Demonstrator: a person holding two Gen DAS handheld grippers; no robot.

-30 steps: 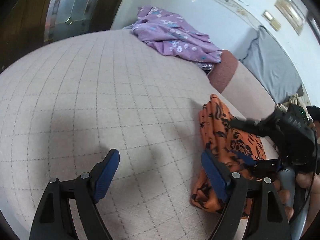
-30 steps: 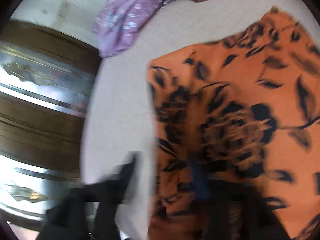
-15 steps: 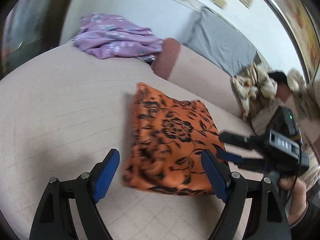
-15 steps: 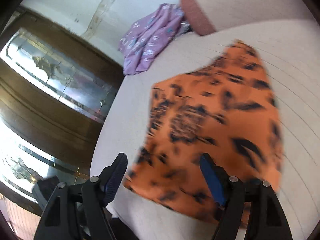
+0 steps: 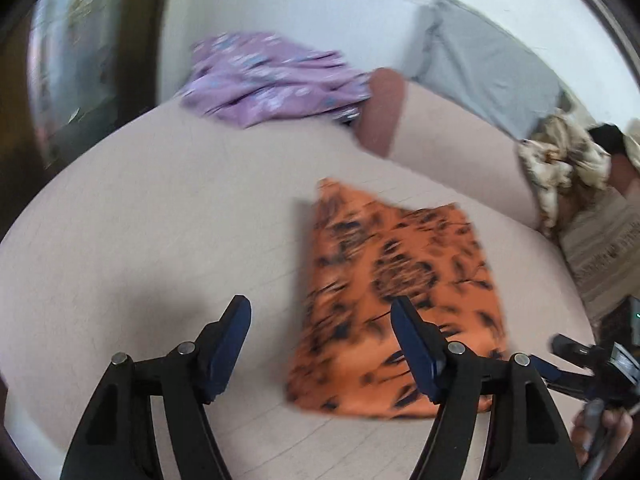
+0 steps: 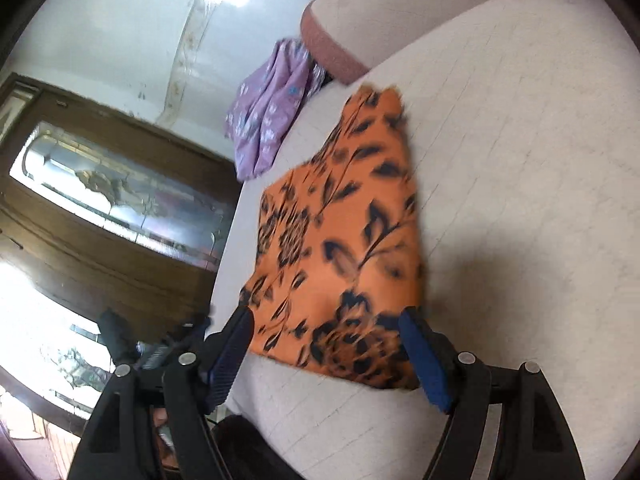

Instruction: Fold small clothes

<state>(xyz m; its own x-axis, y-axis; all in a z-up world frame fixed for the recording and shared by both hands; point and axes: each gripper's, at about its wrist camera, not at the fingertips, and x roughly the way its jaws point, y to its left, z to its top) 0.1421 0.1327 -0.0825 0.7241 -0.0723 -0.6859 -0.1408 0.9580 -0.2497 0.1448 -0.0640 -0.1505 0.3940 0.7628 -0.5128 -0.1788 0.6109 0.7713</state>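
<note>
A folded orange cloth with black flowers (image 5: 400, 292) (image 6: 340, 240) lies flat on the beige checked bed (image 5: 140, 220). My left gripper (image 5: 320, 312) hovers above the cloth's near left edge. Its jaws are closing and the pads press on nothing. My right gripper (image 6: 326, 320) hangs over the cloth's near edge from the other side. Its jaws are opening and hold nothing, with the cloth lying below them. In the left wrist view the right gripper (image 5: 554, 360) shows at the lower right, held by a hand (image 5: 600, 440).
A crumpled purple flowered garment (image 5: 272, 80) (image 6: 272, 120) lies at the bed's far edge beside a red-brown bolster (image 5: 380, 116). A grey pillow (image 5: 480, 68) leans on the wall. A cream patterned heap (image 5: 560, 160) lies at the right. A wooden glass-fronted cabinet (image 6: 100, 200) stands past the bed's edge.
The right gripper has drawn back from close over the orange cloth to its near edge. The left view swung toward the cloth, and the left jaws have narrowed.
</note>
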